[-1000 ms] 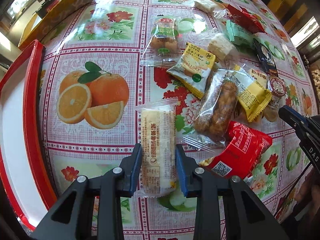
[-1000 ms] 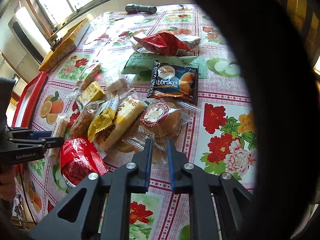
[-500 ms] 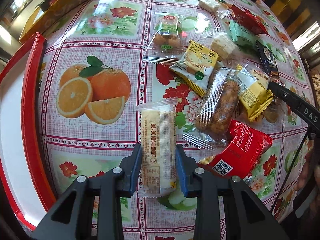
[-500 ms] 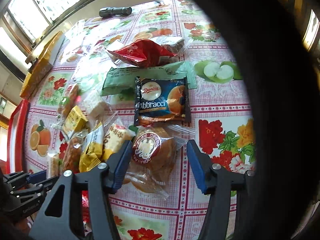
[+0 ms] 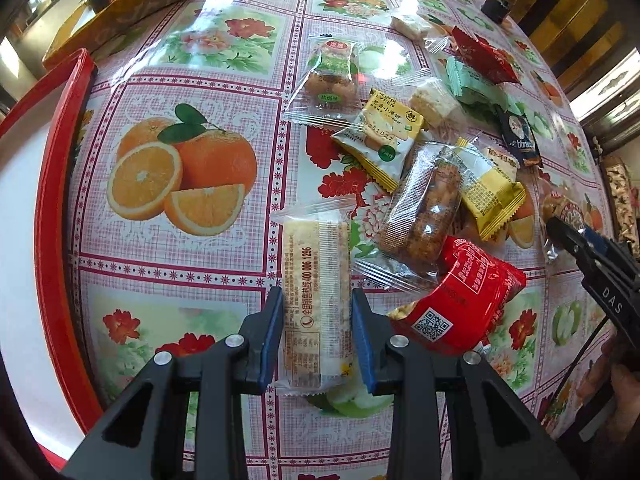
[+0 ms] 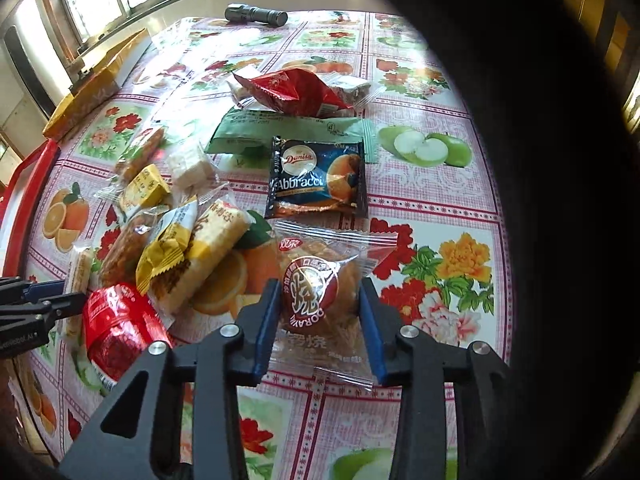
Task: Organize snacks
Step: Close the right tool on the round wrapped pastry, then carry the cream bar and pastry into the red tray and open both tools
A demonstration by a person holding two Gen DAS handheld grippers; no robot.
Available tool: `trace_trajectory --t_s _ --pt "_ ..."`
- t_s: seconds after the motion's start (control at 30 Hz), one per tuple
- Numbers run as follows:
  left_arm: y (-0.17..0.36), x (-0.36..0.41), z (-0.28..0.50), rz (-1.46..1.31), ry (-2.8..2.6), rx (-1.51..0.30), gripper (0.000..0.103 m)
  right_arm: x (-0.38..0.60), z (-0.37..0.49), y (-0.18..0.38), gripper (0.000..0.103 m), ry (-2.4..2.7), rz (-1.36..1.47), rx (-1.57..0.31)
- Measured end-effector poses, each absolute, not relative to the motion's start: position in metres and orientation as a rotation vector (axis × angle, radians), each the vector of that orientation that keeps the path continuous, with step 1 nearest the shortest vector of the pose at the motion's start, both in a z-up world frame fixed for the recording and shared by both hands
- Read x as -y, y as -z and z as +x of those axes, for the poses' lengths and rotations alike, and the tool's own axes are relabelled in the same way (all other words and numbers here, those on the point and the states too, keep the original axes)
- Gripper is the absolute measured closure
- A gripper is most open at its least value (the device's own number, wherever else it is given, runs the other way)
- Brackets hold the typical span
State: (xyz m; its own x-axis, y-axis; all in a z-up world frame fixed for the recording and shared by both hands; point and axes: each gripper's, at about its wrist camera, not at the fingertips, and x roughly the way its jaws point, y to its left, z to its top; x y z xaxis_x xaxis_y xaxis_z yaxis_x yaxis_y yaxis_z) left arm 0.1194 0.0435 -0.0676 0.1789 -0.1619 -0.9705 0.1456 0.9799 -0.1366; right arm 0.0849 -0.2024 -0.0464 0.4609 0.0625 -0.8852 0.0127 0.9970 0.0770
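My left gripper (image 5: 316, 294) is shut on a long pale wafer bar (image 5: 316, 256) in a clear wrapper, over the flowered tablecloth (image 5: 192, 276). My right gripper (image 6: 320, 283) has its jaws closing on a round dorayaki cake packet (image 6: 316, 308), with the blue pads (image 6: 266, 320) against its sides. The packet sits a little apart from the snack pile, with an orange print showing between them. In the left wrist view the right gripper (image 5: 560, 226) reaches in from the right edge. The left gripper (image 6: 60, 296) shows at the left edge of the right wrist view.
A pile of snacks lies between the grippers: a red packet (image 5: 460, 304), yellow packs (image 5: 490, 192), a blue Abbracci pack (image 6: 318, 178), a green pack (image 6: 288, 132) and a red bag (image 6: 292, 92). A red-rimmed tray (image 5: 60, 152) lies left, a yellow box (image 5: 132, 8) behind it, and a flashlight (image 6: 256, 14) far back.
The right gripper opened wide, moved over the dorayaki packet and has closed in on its sides. The left gripper keeps its hold on the wafer bar in the same spot.
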Motion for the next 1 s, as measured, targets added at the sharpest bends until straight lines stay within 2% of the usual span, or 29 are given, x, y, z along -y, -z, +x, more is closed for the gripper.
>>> trace_trajectory --t_s 0.23,0.47,0.73,1.0 --pt "0.069 -0.054 0.088 -0.027 0.269 -1.392 0.071 0.205 0.042 0.034 0.063 -0.099 0.177 -1.071" --pt "0.055 -0.058 0.05 0.027 0.277 -1.361 0.071 0.166 0.02 0.021 0.063 -0.217 0.175 -1.061" --pt "0.012 -0.09 0.027 0.0 0.267 -1.298 0.071 0.098 0.023 0.001 0.063 -0.382 0.133 -1.042" --pt "-0.025 -0.149 0.042 -0.081 0.166 -1.213 0.071 0.004 0.056 -0.035 0.063 -0.571 0.08 -0.961"
